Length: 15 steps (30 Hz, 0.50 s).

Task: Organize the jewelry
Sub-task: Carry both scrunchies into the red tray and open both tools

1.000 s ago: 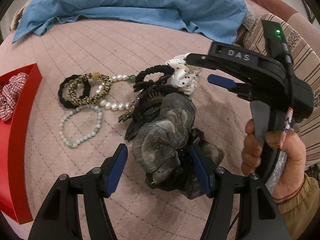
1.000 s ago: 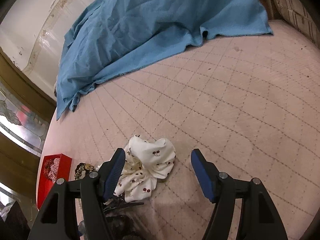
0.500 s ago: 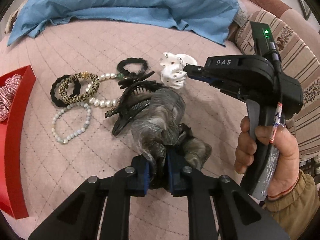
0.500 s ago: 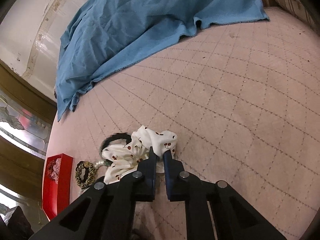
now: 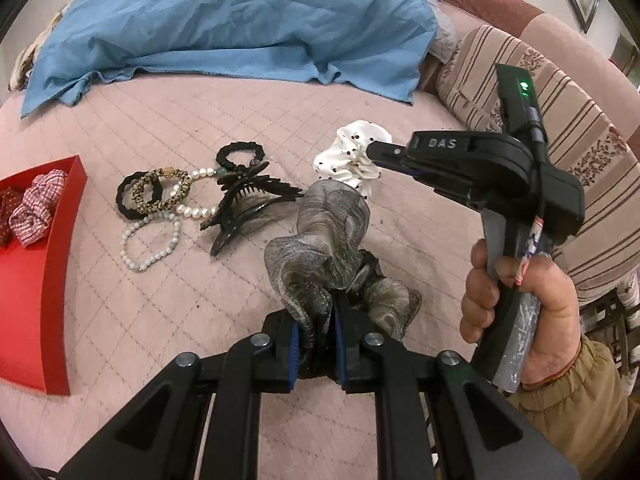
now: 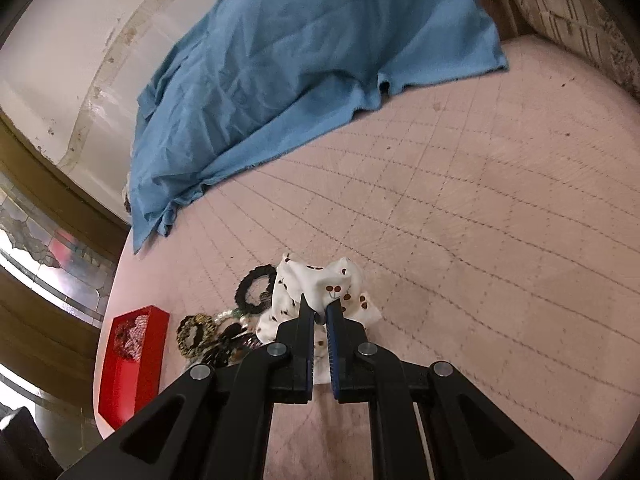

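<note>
While both grippers grip fabric over the pink quilted bed (image 5: 420,216), the scene reads thus:
Left gripper (image 5: 316,336): jaws nearly closed, pinching the grey sheer scrunchie (image 5: 328,248), which stands bunched above the pads.
Right gripper (image 6: 319,314): jaws squeezed together on the white cherry-print scrunchie (image 6: 320,280); a hand (image 5: 520,312) grasps its handle.
Red tray (image 5: 36,308): at the left edge of the bed, with a checked scrunchie (image 5: 36,208) inside.
Loose pile: a black claw clip (image 5: 248,204), pearl strand (image 5: 192,210), pale bead bracelet (image 5: 148,248), leopard-print hair tie (image 5: 160,192) and black hair ties (image 5: 240,154) lie between tray and scrunchies.
Blue cloth (image 5: 224,20): crumpled at the far side.
</note>
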Motion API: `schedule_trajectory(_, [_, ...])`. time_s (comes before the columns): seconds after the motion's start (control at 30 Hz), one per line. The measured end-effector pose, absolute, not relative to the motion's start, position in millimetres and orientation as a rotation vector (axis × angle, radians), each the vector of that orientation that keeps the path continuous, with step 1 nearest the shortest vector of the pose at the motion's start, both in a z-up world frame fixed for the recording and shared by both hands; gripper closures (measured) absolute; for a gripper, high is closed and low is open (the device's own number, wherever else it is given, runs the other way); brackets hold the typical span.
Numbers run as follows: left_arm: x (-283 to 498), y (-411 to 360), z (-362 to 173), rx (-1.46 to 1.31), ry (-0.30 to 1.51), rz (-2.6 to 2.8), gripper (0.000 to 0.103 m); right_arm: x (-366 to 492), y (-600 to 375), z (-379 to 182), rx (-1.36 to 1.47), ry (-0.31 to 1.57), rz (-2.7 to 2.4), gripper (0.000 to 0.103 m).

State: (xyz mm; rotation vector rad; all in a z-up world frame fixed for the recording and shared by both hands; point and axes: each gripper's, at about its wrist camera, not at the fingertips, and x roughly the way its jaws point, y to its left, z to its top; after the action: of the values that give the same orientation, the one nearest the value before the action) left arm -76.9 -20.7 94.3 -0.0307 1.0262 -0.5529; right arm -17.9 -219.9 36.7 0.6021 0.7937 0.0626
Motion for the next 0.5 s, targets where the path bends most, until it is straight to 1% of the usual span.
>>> schedule_trajectory(0.2, [-88, -7, 99, -0.049, 1.018, -0.534, 0.089, -44, -210, 52, 0.59, 0.762, 0.084, 0.096])
schedule_trajectory(0.5, [-103, 47, 106, -0.121, 0.999, -0.43, 0.089, -78, -181, 77, 0.516, 0.73, 0.133, 0.096])
